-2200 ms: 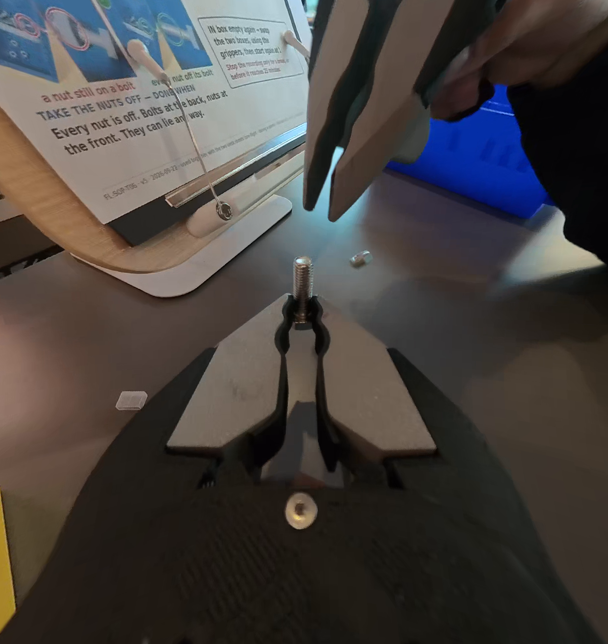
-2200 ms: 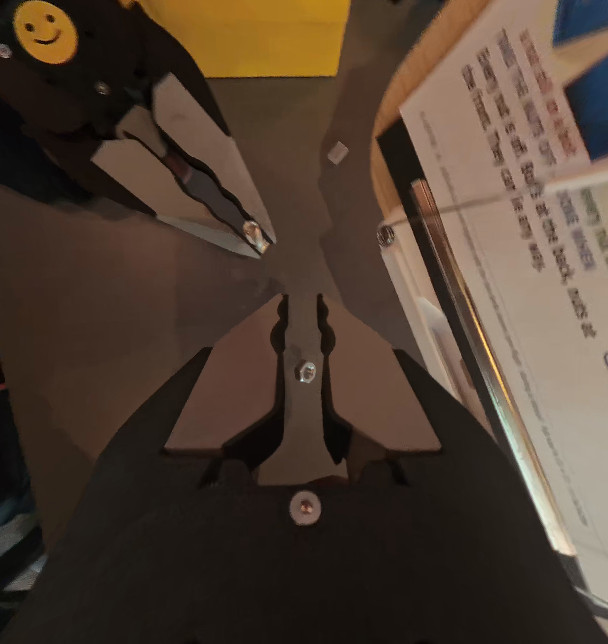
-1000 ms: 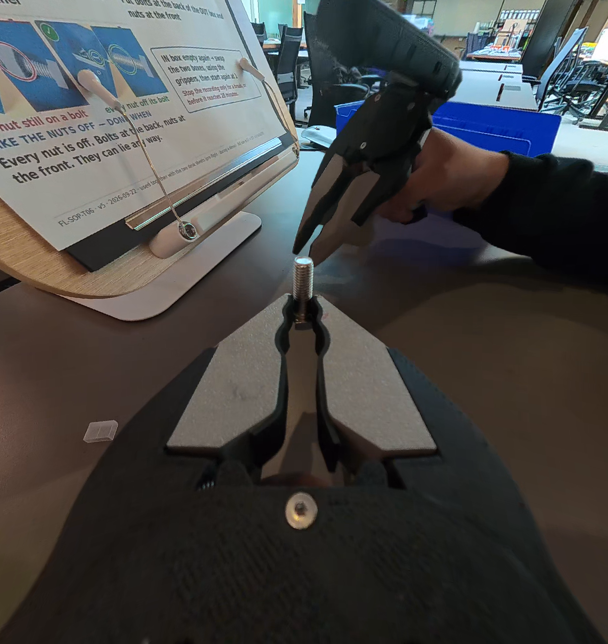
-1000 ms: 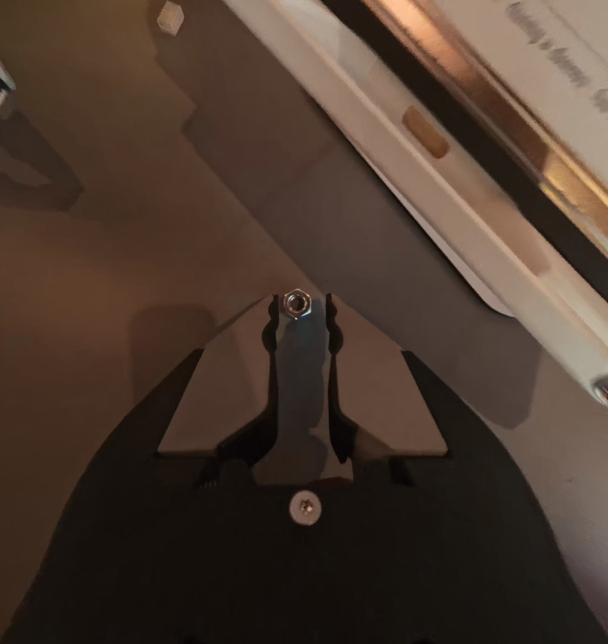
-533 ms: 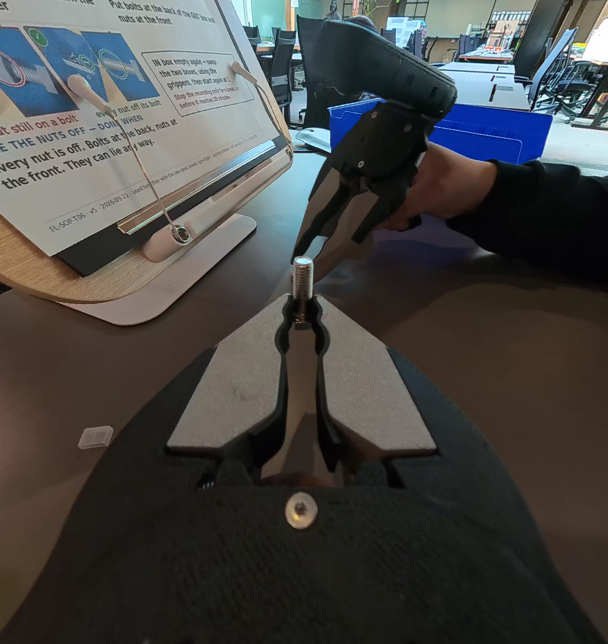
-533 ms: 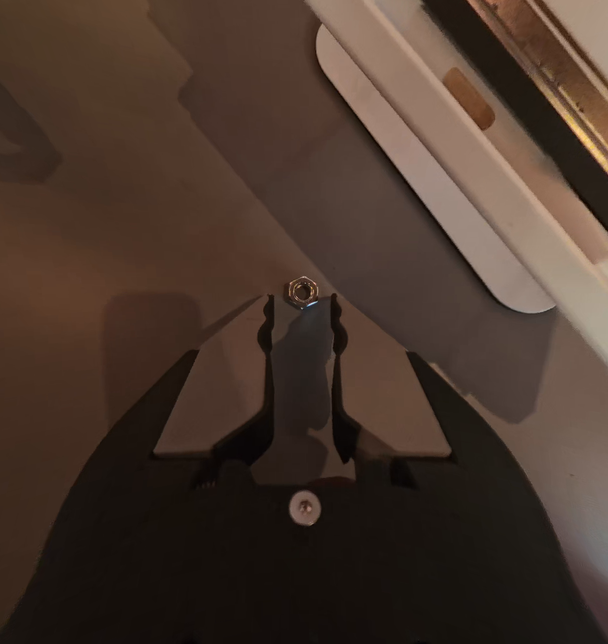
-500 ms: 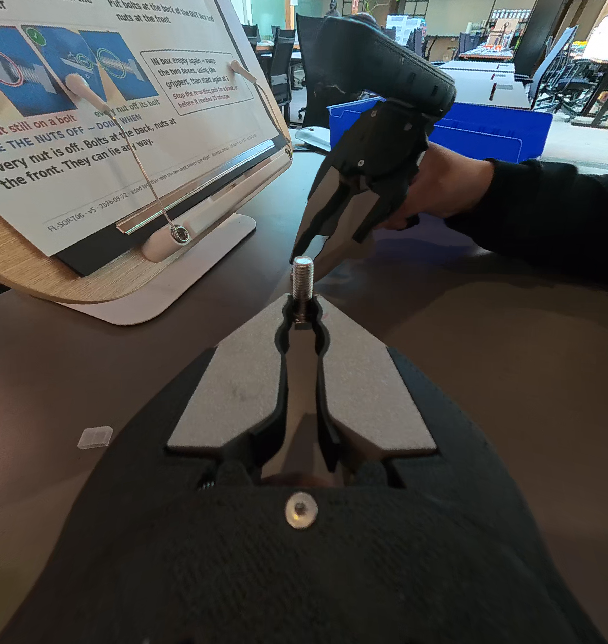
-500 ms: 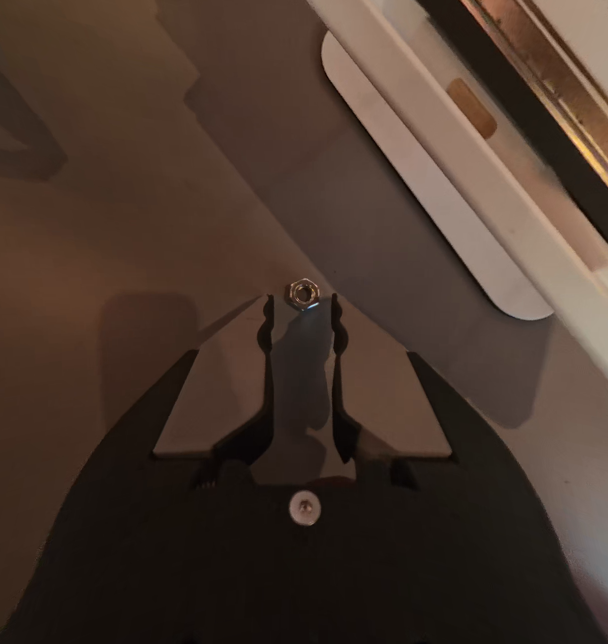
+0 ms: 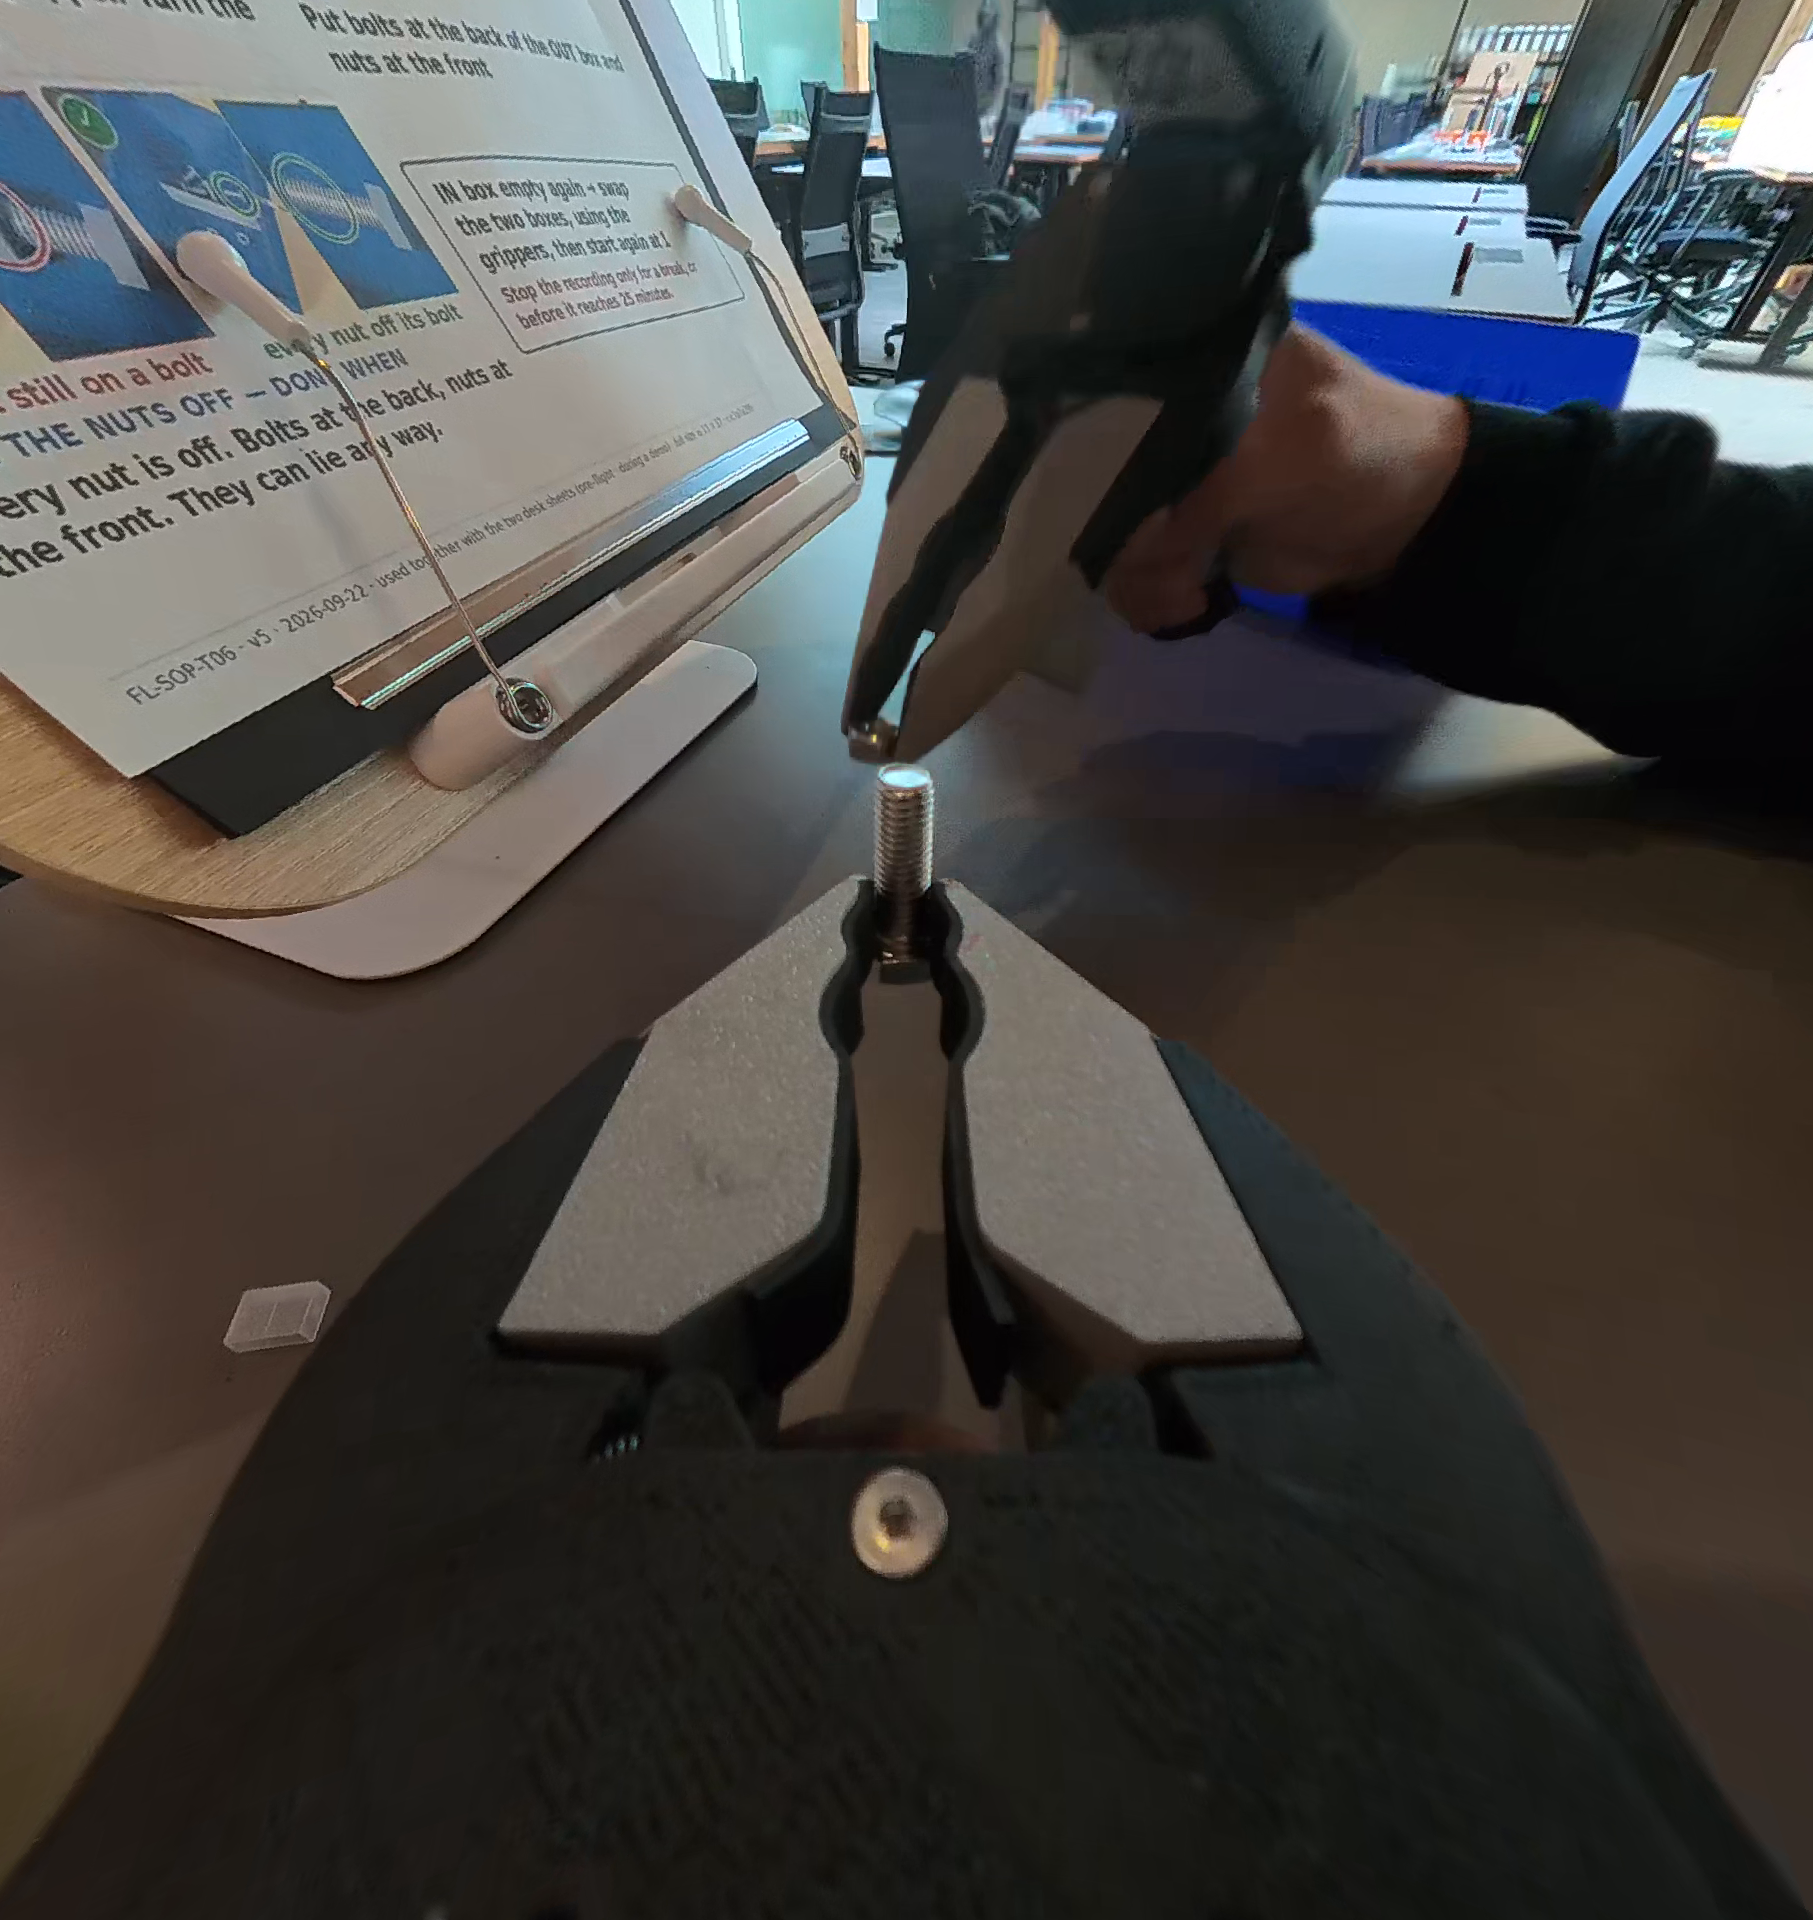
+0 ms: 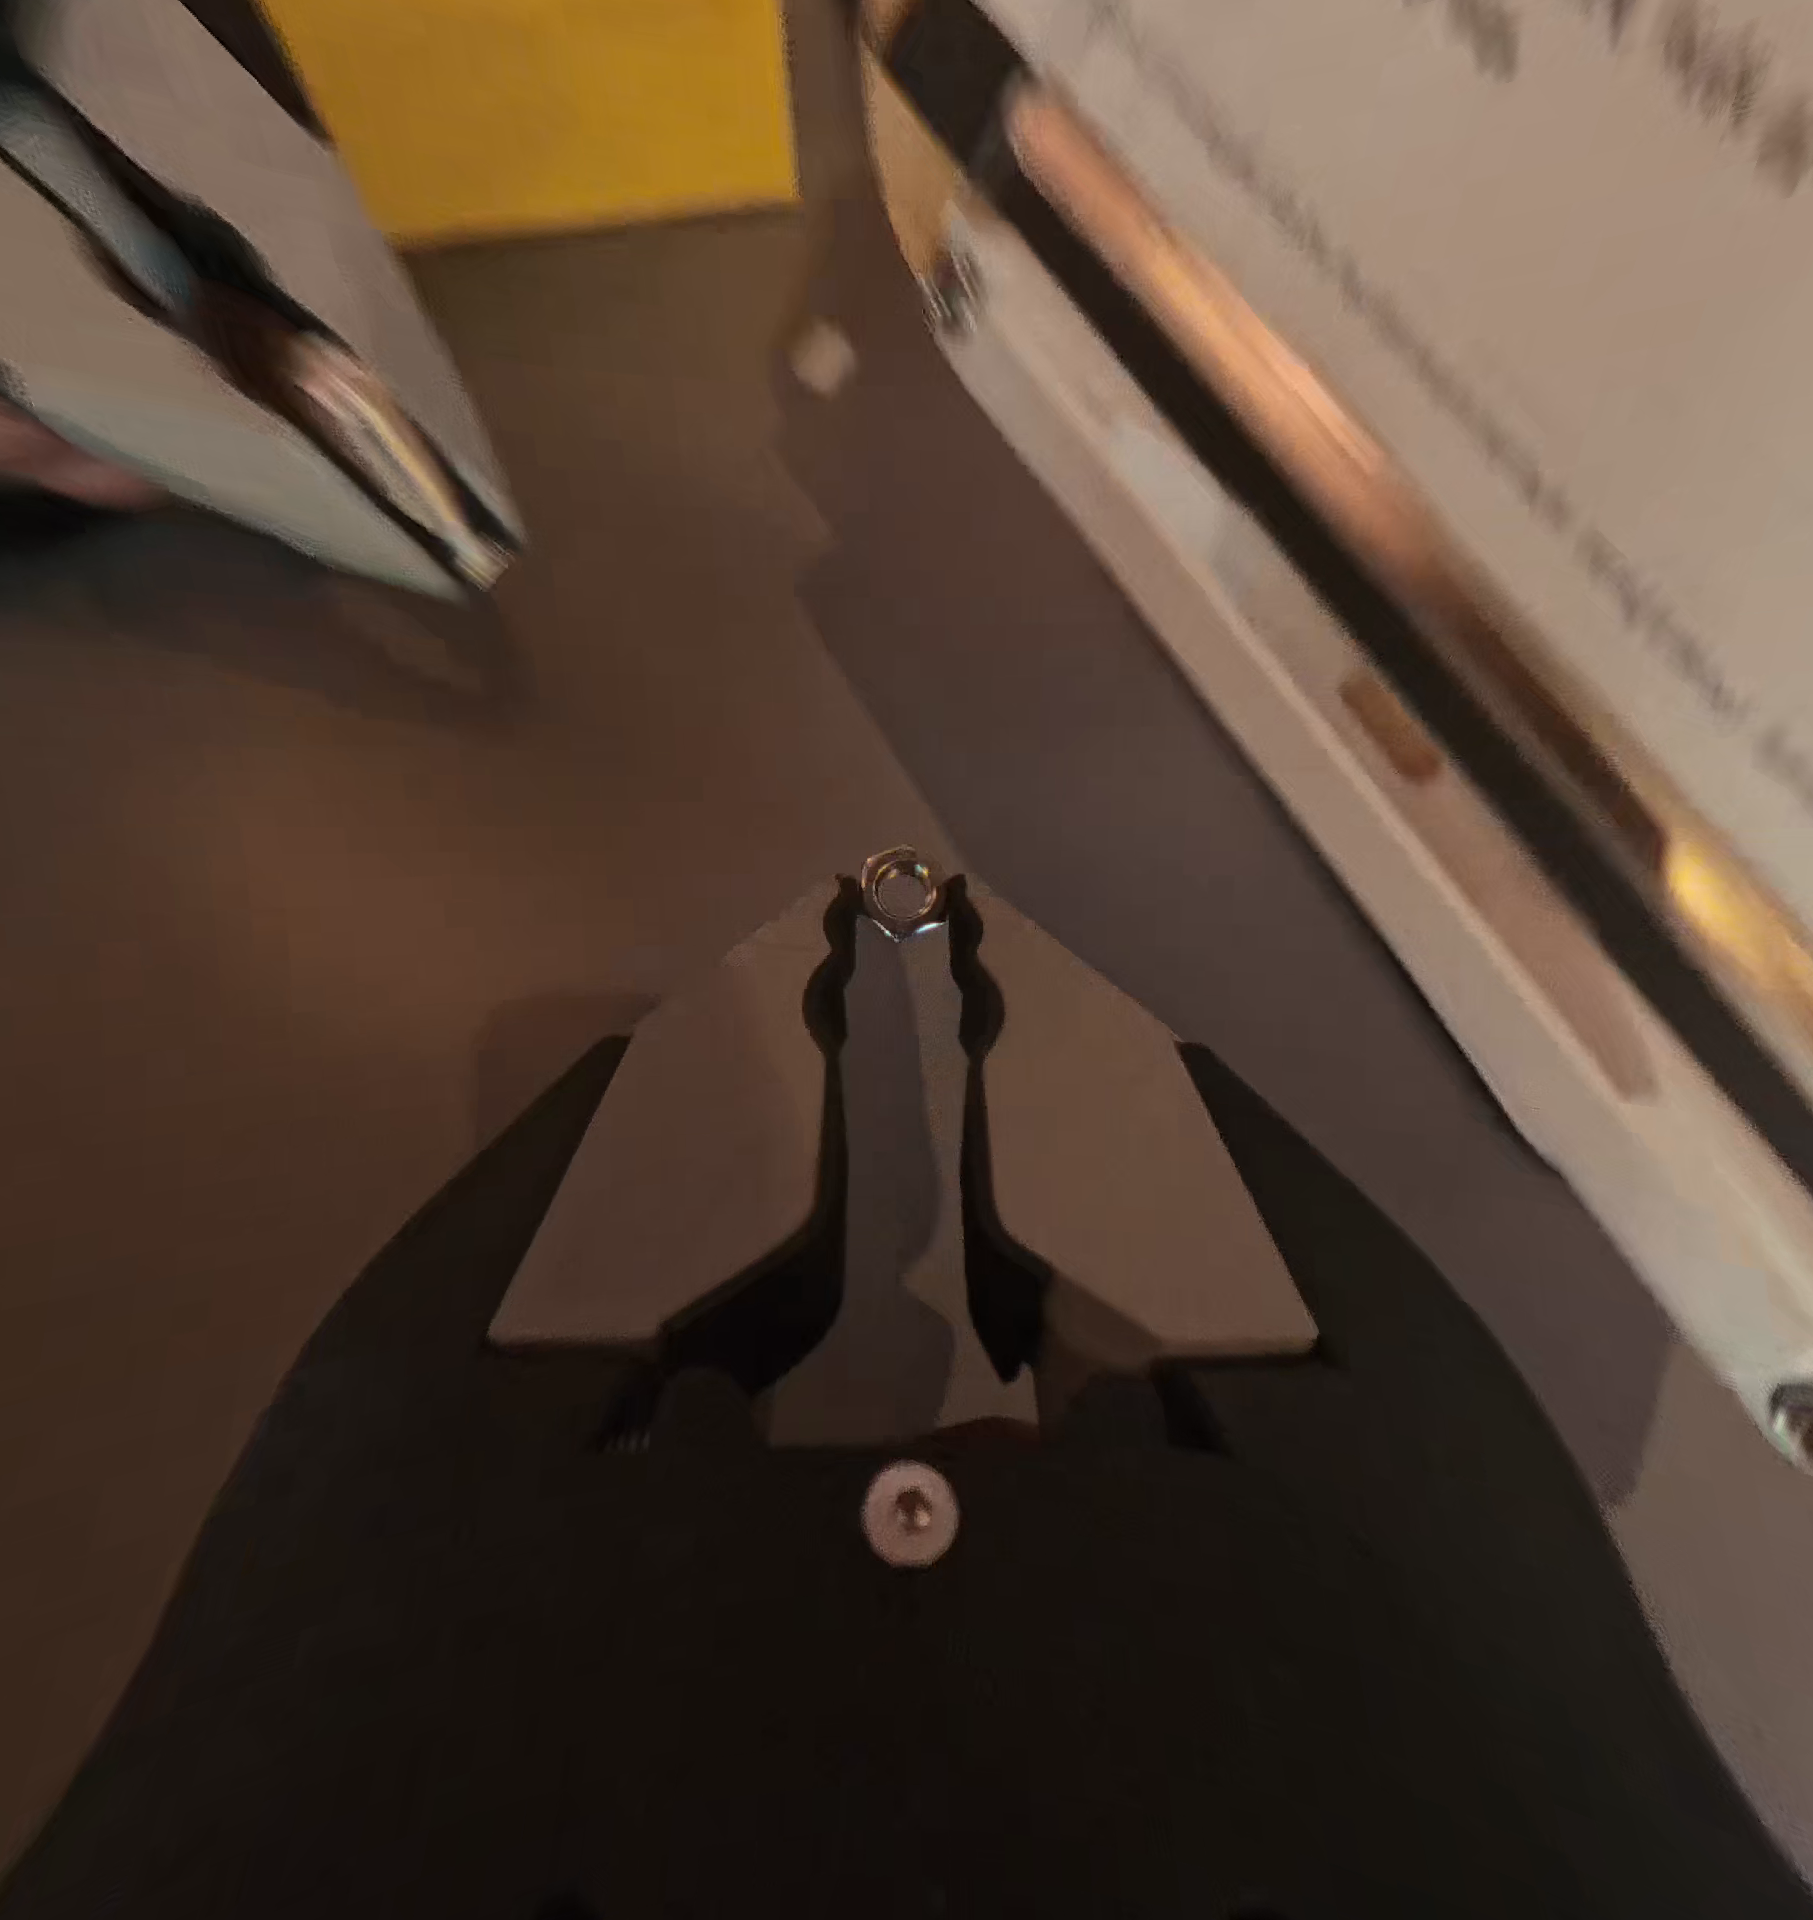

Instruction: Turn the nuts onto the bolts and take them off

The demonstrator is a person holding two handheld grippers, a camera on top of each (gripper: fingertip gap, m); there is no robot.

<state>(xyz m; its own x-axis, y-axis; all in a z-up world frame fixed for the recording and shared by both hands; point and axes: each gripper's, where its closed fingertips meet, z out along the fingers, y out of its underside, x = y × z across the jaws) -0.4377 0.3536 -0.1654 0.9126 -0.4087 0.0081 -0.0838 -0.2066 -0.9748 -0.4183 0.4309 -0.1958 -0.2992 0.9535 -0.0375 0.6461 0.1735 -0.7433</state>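
**Nut lined up just over the bolt tip**

Left black two-finger gripper (image 9: 900,914) clamped tight on the head end of a short silver threaded steel bolt (image 9: 902,840), held upright, long axis vertical, threaded end pointing straight up, flat tip bare. Right black gripper (image 10: 900,904) pinched narrow on a small silver hex nut (image 10: 898,896) right at the fingertips, bore facing the right wrist camera. From the left wrist view, right gripper (image 9: 874,734) angled down from above, nut (image 9: 869,740) just above the bolt tip and a touch to the left, apart from it, not threaded on. All held above the dark brown tabletop (image 9: 1401,1039). Wooden document stand with a printed sheet (image 9: 382,436) off to the left, tiny clear plastic block (image 9: 276,1317) lying on the table by the left gripper. Blue bin (image 9: 1453,353) behind the hand (image 9: 1307,499) holding the right gripper. Right view pretty blurry, yellow box (image 10: 538,114) up top
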